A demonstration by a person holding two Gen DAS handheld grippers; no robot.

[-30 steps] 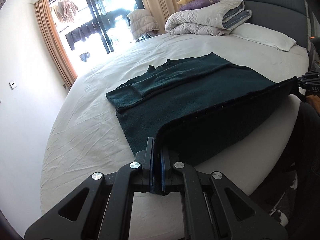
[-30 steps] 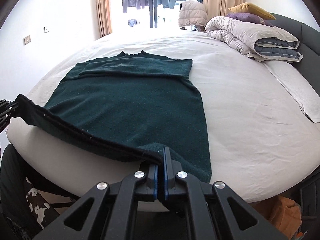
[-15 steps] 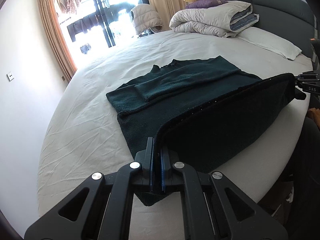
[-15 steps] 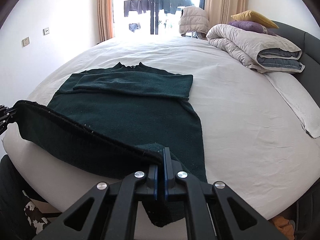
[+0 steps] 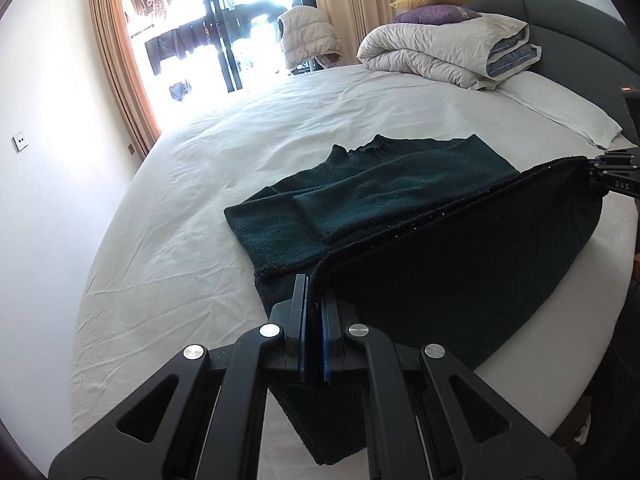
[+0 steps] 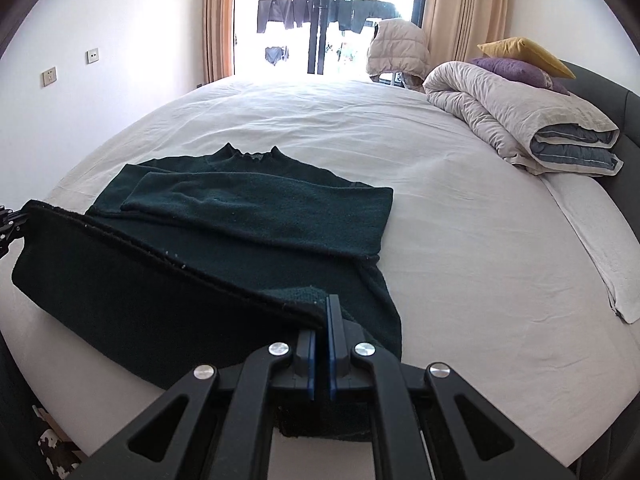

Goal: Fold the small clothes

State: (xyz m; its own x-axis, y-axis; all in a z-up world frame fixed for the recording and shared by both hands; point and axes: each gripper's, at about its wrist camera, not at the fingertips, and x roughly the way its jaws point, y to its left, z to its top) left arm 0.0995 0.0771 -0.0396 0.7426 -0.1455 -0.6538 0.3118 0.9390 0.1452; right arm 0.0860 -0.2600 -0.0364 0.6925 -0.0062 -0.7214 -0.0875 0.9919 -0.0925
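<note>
A dark green sweater point(image 5: 400, 196) point(image 6: 256, 216) lies on the white bed point(image 5: 168, 264) point(image 6: 460, 240), its sleeves folded across the chest and its collar toward the window. My left gripper point(image 5: 313, 292) is shut on one bottom corner of the hem. My right gripper point(image 6: 328, 312) is shut on the other corner, and it also shows at the right edge of the left wrist view point(image 5: 612, 168). Between them the hem is stretched taut and lifted off the bed. The lower part of the sweater hangs from it, above the folded sleeves' near edge.
A rolled grey duvet point(image 5: 448, 52) point(image 6: 520, 120) with purple and yellow cushions sits at the head of the bed beside a white pillow point(image 5: 560, 116) point(image 6: 592, 236). A dark headboard point(image 5: 576, 28) curves behind. A puffy jacket point(image 6: 396, 48) stands by the balcony doors.
Both grippers have carried the raised hem forward over the sweater toward the collar. More of the lower body has left the bed and the near bed edge has dropped back.
</note>
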